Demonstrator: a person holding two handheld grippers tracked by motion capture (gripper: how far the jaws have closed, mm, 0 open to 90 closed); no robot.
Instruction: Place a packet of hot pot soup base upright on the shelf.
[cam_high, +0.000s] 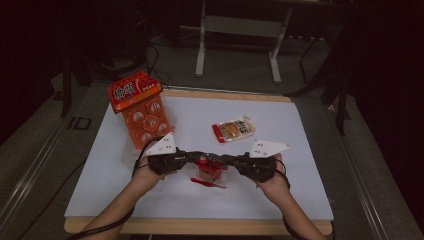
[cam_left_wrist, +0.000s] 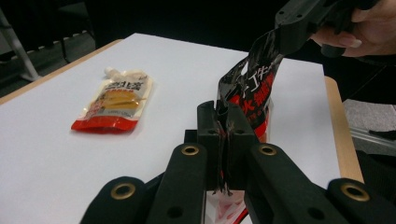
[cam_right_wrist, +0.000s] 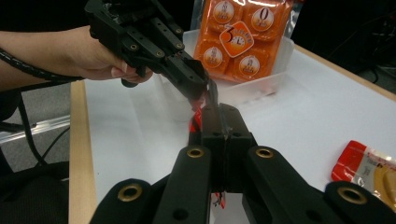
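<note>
A black and red snack packet (cam_high: 209, 167) is held just above the white table (cam_high: 300, 125) between both grippers. My left gripper (cam_high: 196, 159) is shut on its left edge, and my right gripper (cam_high: 226, 160) is shut on its right edge. In the left gripper view the jaws (cam_left_wrist: 224, 114) pinch the packet (cam_left_wrist: 254, 88), which stretches up to the other gripper (cam_left_wrist: 299, 21). In the right gripper view the shut jaws (cam_right_wrist: 219, 112) clamp the packet (cam_right_wrist: 196, 122) close to the left gripper (cam_right_wrist: 189, 77). A thin red strip (cam_high: 207, 183) lies on the table below the packet.
An orange multi-pack (cam_high: 142, 107) leans in a clear tray (cam_right_wrist: 261, 84) at the back left. A red and cream spouted pouch (cam_high: 233, 129) lies flat behind the grippers. The table's wooden front edge (cam_high: 200, 227) is near the person's forearms.
</note>
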